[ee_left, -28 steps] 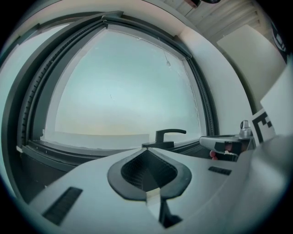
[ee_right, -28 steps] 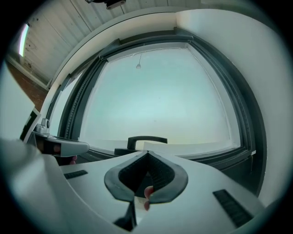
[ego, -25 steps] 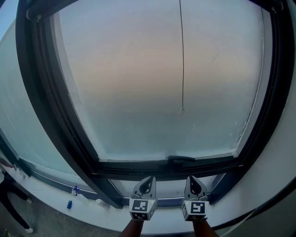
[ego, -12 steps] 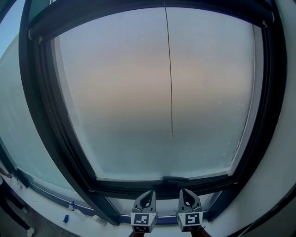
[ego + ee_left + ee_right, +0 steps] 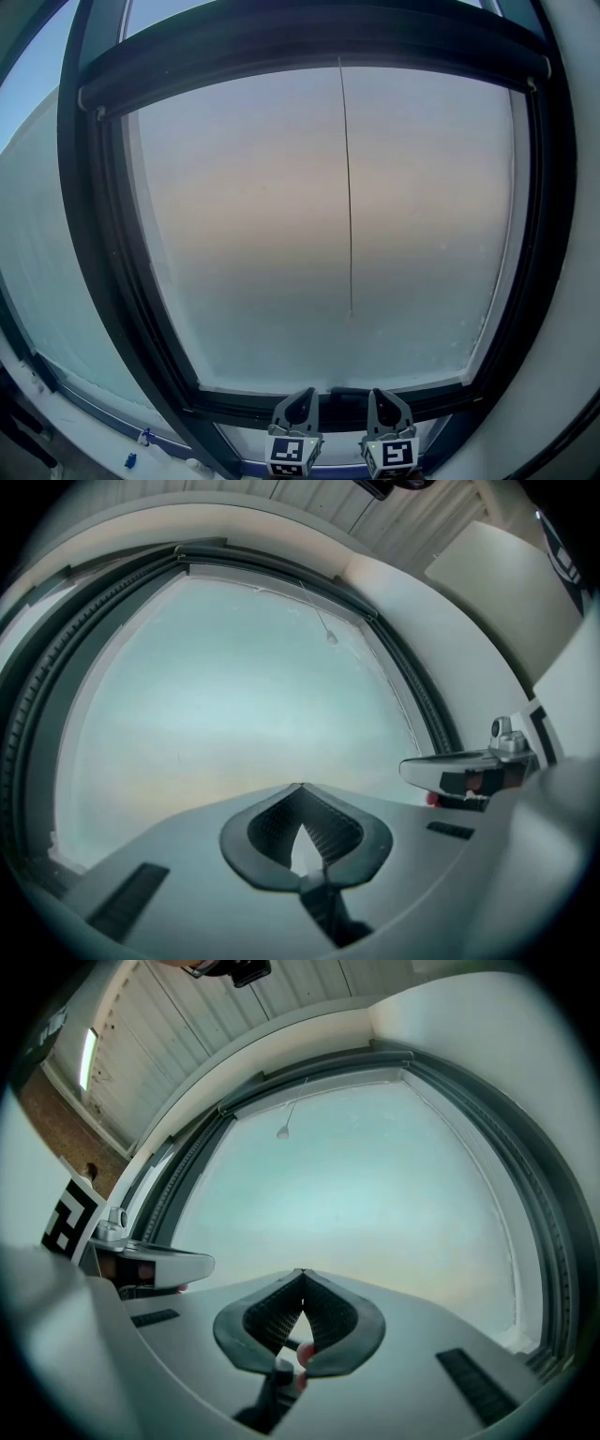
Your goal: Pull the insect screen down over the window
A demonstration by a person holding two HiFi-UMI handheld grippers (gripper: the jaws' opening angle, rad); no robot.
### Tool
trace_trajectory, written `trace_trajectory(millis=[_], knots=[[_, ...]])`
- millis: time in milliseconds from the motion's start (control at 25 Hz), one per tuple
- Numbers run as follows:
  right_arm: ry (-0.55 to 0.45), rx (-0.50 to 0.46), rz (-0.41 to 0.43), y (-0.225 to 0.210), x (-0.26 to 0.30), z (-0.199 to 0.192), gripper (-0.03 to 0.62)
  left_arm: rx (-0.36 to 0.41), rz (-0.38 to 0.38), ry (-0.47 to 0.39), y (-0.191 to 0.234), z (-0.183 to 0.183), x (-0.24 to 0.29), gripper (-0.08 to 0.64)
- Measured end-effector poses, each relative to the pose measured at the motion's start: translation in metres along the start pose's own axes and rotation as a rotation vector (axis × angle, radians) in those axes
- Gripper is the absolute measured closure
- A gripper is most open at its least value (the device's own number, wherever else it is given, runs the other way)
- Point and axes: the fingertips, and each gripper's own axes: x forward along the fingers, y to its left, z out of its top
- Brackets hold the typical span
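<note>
A dark-framed window [image 5: 103, 281] with frosted glass fills the head view. Across its top runs the dark screen housing [image 5: 309, 45]. A thin pull cord [image 5: 347, 187] hangs from it down the glass and ends in a small knob [image 5: 352, 314]. My left gripper [image 5: 303, 394] and right gripper [image 5: 380, 394] sit side by side at the bottom frame, well below the knob, both shut and empty. In the left gripper view the shut tips [image 5: 298, 786] point at the glass, and the knob [image 5: 331, 637] shows high up. The right gripper view shows the same: shut tips [image 5: 302, 1272], knob [image 5: 282, 1132].
A flat handle [image 5: 349, 390] lies on the bottom frame between the grippers. A second pane [image 5: 37, 281] stands to the left, with small blue items [image 5: 129, 459] on the sill below. A white wall [image 5: 572, 375] flanks the right. Ceiling panels [image 5: 187, 1026] show overhead.
Both grippers have risen together along the bottom frame, still shut. The head view has tilted up, so the top housing and the whole cord now show.
</note>
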Motion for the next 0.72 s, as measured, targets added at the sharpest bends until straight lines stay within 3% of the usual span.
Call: trace_trajectory(millis=[280, 480, 720], knots=[[-0.122, -0.053, -0.007, -0.015, 0.020, 0.066, 0.589, 0.015, 0.019, -0.098, 0.014, 0.048, 0.015, 0.563], [-0.199, -0.128, 0.006, -0.010, 0.032, 0.105, 0.589, 0.095, 0.003, -0.156, 0.019, 0.083, 0.024, 0.563], [-0.365, -0.241, 0.039, -0.006, 0.036, 0.167, 0.589, 0.157, 0.005, -0.247, 0.028, 0.138, 0.028, 0.563]])
